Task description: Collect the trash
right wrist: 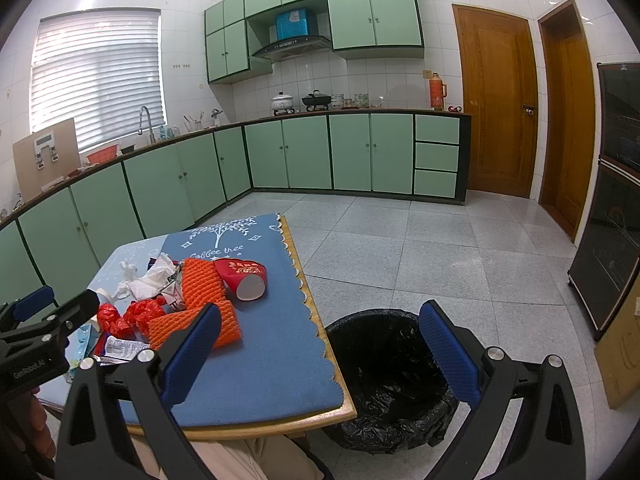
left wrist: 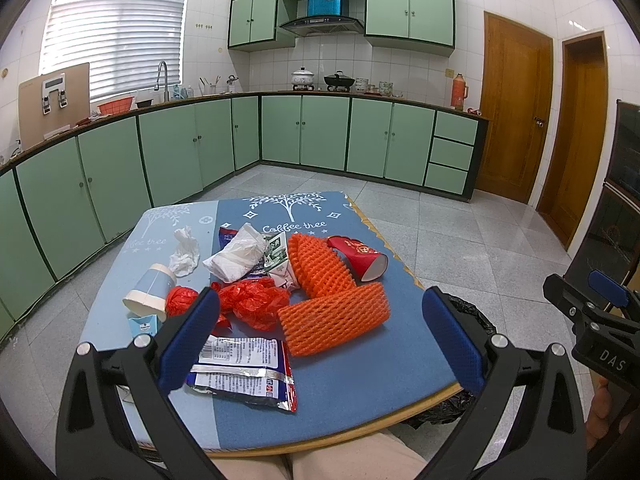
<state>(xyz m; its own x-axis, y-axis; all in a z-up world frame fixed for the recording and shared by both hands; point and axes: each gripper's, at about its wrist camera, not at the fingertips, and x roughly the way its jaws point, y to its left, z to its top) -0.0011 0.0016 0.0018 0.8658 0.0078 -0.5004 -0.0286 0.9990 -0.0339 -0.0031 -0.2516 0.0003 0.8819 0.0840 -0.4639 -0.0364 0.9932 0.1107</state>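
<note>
Left gripper point(left wrist: 320, 340) gaped wide, empty, above litter; right gripper point(right wrist: 320, 352) likewise, bin point(right wrist: 384, 376) just beyond. Collection seemingly unstarted; next: descend, pinch foam net point(left wrist: 334, 324).

Orange mesh foam sleeves point(left wrist: 334, 318); blue tree-print cloth point(left wrist: 352, 384); black bin liner point(right wrist: 392, 376).

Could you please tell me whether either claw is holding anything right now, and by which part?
Nothing is held: the left claw and right claw are both open and empty.
</note>
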